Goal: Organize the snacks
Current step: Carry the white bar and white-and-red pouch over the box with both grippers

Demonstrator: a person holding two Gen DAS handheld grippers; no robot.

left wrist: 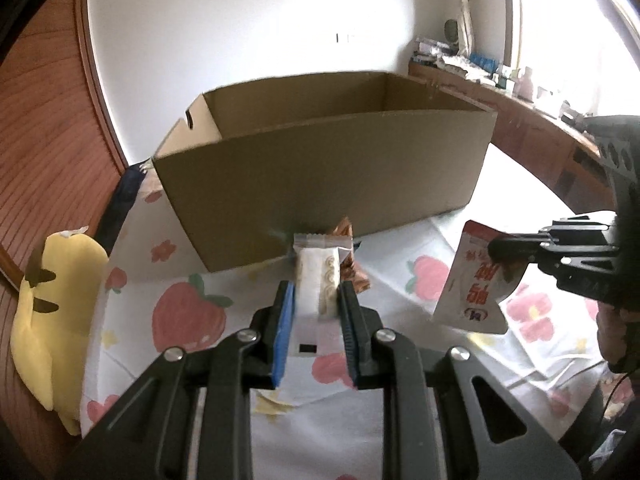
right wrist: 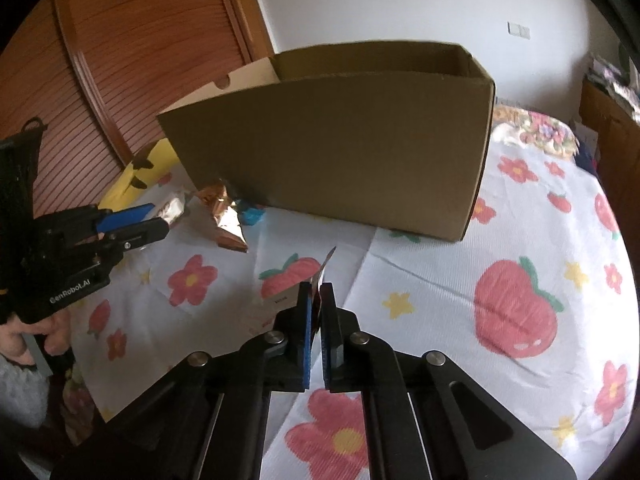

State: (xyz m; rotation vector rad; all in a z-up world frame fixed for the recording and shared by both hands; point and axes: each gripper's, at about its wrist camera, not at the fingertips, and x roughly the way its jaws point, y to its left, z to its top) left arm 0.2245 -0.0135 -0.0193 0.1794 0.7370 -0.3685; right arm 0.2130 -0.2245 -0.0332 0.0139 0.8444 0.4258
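Note:
My left gripper (left wrist: 316, 292) is shut on a white snack pack (left wrist: 318, 276), held off the sheet in front of an open cardboard box (left wrist: 320, 168). Behind the pack lie copper-foil snacks (left wrist: 354, 272). In the right wrist view, my right gripper (right wrist: 317, 288) is shut on a flat red-and-white pouch (right wrist: 282, 300), seen edge-on. That same pouch (left wrist: 472, 280) hangs at the right of the left wrist view. The right wrist view also shows the left gripper (right wrist: 160, 222) at the left, with the copper-foil snacks (right wrist: 226, 220) and a blue wrapper (right wrist: 250, 214) by the box (right wrist: 340, 152).
A bed sheet (right wrist: 440, 288) printed with strawberries and flowers covers the surface. A yellow plush (left wrist: 56, 304) lies at its left edge, against a wooden slatted door (right wrist: 132, 40). A cluttered wooden sideboard (left wrist: 520, 120) runs along the far right. A hand (right wrist: 24, 344) holds the left gripper.

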